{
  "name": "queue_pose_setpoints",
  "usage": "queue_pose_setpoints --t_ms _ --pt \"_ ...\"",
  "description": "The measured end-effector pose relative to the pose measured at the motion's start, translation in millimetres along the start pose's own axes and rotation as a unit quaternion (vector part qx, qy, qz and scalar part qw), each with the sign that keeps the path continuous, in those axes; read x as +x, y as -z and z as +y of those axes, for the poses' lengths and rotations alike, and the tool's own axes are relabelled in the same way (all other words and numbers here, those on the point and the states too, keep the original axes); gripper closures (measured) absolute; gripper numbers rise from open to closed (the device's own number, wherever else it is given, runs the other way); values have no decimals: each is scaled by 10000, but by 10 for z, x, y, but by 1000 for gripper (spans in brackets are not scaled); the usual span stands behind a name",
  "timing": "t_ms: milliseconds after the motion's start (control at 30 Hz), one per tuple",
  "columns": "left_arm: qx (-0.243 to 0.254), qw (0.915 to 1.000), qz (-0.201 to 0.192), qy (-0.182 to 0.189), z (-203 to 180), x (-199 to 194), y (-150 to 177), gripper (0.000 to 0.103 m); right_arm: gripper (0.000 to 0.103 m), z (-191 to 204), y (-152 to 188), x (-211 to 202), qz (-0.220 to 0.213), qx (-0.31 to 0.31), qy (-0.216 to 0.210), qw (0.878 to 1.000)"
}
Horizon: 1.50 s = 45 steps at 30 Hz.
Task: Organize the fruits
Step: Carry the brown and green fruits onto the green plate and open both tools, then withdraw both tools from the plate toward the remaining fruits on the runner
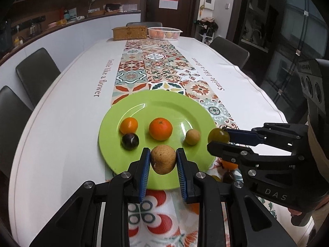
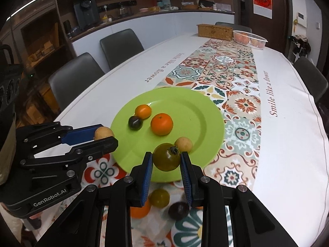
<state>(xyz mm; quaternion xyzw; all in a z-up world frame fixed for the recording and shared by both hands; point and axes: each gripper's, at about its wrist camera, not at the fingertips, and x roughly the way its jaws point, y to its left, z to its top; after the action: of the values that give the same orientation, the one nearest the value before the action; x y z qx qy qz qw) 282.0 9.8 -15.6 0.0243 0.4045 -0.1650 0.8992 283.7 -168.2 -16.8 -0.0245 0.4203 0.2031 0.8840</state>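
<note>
A green plate [image 1: 164, 107] [image 2: 195, 111] lies on the patterned runner. On it rest two oranges [image 1: 160, 128] [image 1: 129, 125], a dark plum [image 1: 130, 141] and a small tan fruit [image 1: 192, 136]. My left gripper [image 1: 163, 158] is shut on a tan round fruit [image 1: 163, 159] over the plate's near rim; it shows at left in the right wrist view [image 2: 103, 134]. My right gripper [image 2: 166, 160] is shut on an olive-green tomato [image 2: 167, 159] with a stem, over the plate's near right edge, also seen from the left wrist [image 1: 218, 135].
Loose fruit lies on the runner below the right gripper: a green one [image 2: 159, 198], an orange one [image 2: 139, 211] and a dark one [image 2: 178, 211]. A wicker box [image 1: 129, 33] and a white basket [image 1: 164, 33] stand at the far end. Chairs [image 1: 37, 74] line the table.
</note>
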Motion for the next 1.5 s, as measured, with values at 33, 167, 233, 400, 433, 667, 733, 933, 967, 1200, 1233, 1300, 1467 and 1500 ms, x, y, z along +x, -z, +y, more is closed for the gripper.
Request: queue_pose_setpoints --t_ms 33,167,233,400,433,667,733,933,967,1200,1233,1300,1467,1500 --pt "-8 10000 7 6 23 29 -10 77 75 5 -15 41 23 -15 -8 10000" --pt "-15 10000 78 27 104 143 -37 77 75 38 -55 165 84 -65 -42 9999" --pt "-27 9999 107 42 141 190 -38 77 75 48 -75 219 110 -89 -54 9999" --pt "-106 9999 74 5 206 202 -23 67 75 54 -107 287 107 -118 -36 9999" --pt "-119 9999 73 -32 215 196 -19 67 74 51 -112 294 105 -117 -39 9999" --pt "-142 9994 33 -321 207 25 61 63 73 69 -96 181 -20 -161 70 9998" --pt "-113 9993 -15 -368 184 -41 75 62 73 98 -74 85 -109 -222 107 9996" --pt "-95 9985 -280 -452 59 -345 131 45 67 166 2 -241 -387 -345 230 9984" --pt "-88 9983 -342 -466 36 -400 141 44 66 175 17 -299 -436 -355 252 9981" --pt "95 9956 -670 -644 -199 -784 187 29 57 171 121 -707 -792 -322 327 9958" --pt "123 9951 -705 -683 -237 -825 197 25 56 171 142 -761 -835 -322 335 9954" --pt "188 9937 -788 -773 -315 -921 231 22 48 173 183 -864 -935 -349 391 9942" --pt "266 9919 -874 -880 -469 -1064 332 15 48 182 298 -1076 -1105 -455 510 9915" --pt "274 9920 -864 -883 -496 -1075 356 15 46 179 331 -1108 -1121 -469 517 9912"
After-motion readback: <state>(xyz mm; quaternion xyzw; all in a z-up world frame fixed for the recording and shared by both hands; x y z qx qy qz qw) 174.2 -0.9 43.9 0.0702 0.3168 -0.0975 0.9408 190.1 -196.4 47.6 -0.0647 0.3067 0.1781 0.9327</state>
